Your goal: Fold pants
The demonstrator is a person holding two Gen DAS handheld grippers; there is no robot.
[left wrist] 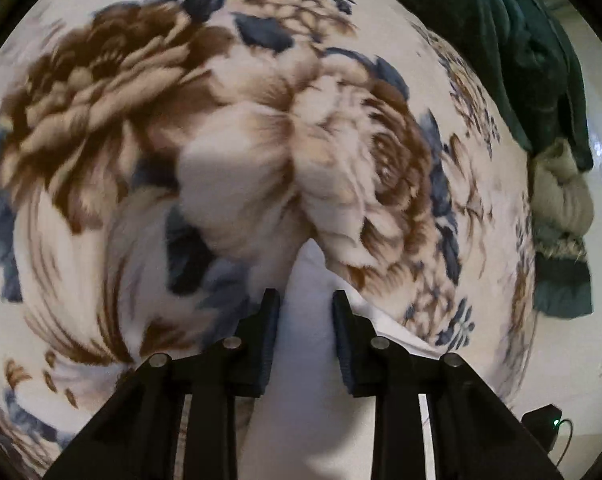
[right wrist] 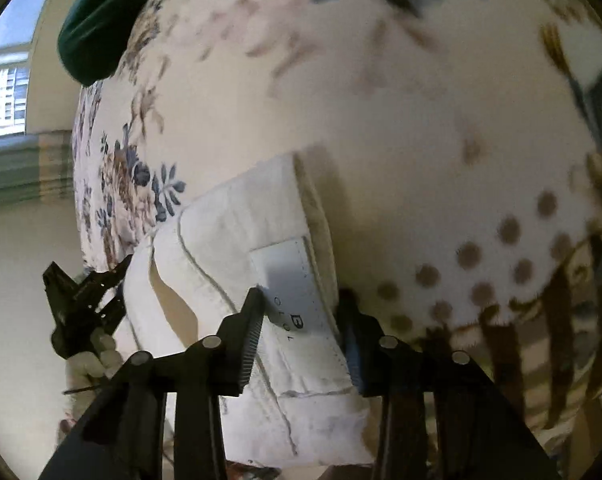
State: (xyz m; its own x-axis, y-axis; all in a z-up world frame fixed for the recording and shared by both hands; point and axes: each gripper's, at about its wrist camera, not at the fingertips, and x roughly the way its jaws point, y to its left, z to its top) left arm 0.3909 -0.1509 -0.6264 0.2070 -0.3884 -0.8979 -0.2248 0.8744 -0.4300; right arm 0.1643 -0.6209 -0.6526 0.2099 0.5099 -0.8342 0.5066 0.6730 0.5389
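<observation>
Floral blanket point(left wrist: 149, 128) covers bed. White pants point(right wrist: 261, 240) folded thick, waistband label showing. Left gripper point(left wrist: 305, 320) and right gripper point(right wrist: 303, 312) each pinch fabric. Green garment point(left wrist: 501, 40) far right.

White pants point(right wrist: 261, 280), bunched on floral blanket point(right wrist: 381, 100)

The left gripper point(left wrist: 305, 300) pinches a fold of white pants point(left wrist: 305, 360) between its pads — a flowered blanket point(left wrist: 149, 128) spreads beyond the fingertips, dark green clothing point(left wrist: 513, 52) far off to its upper right.
</observation>
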